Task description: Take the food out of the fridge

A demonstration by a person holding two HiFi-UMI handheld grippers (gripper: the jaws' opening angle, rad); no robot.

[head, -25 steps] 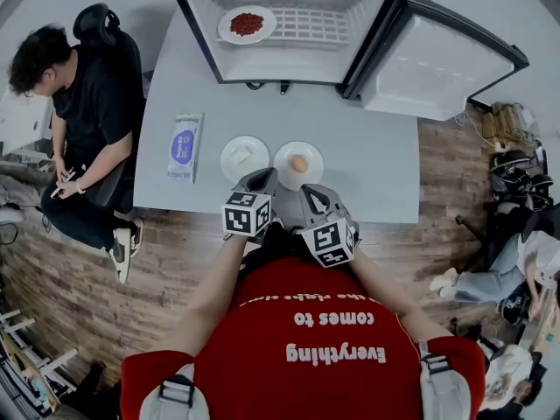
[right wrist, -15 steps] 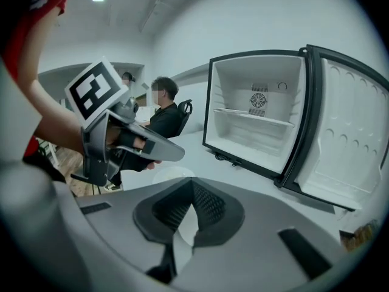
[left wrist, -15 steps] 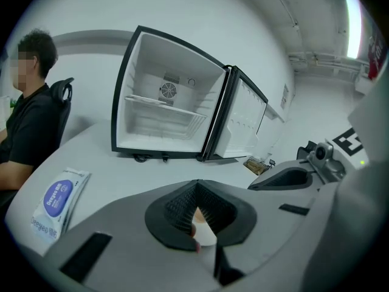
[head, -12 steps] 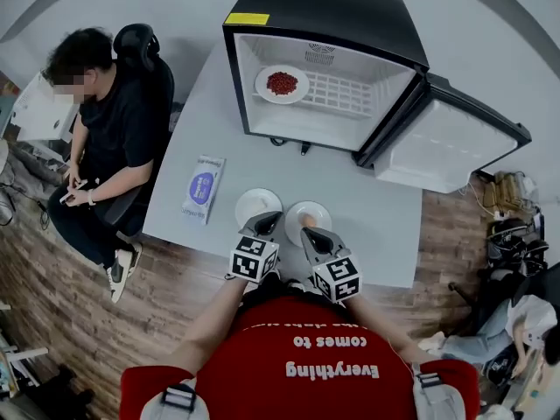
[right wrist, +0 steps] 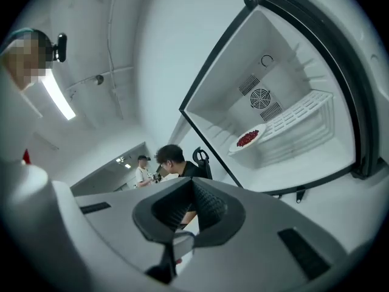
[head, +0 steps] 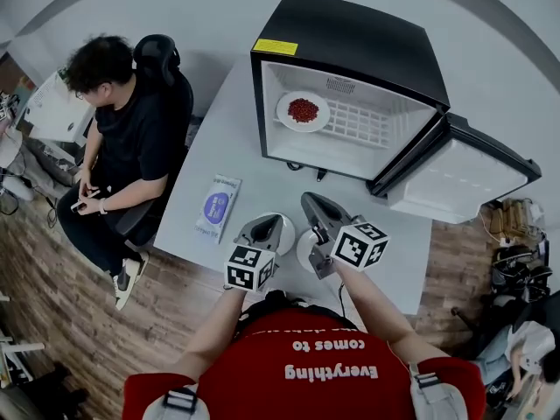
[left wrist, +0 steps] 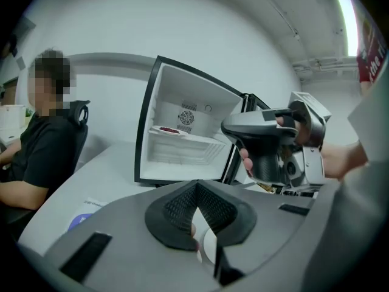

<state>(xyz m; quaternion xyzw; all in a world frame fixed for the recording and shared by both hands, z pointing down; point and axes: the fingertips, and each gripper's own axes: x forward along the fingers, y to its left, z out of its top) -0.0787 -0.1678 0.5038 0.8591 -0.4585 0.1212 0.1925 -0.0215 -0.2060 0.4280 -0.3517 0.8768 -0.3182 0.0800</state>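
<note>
Progress looks partial: two plates [head: 283, 225] sit on the table [head: 229, 151], the plate of red food [head: 303, 110] waits inside the open fridge [head: 350, 42], and left gripper [left wrist: 197, 207] and right gripper [right wrist: 192, 193] are both pinched closed, empty.

Looking steeply down from the head past left gripper [head: 263, 227] and right gripper [head: 313, 206], fridge [head: 350, 51] at 1 o'clock; from each gripper, close along its jaws toward that same fridge.
</note>
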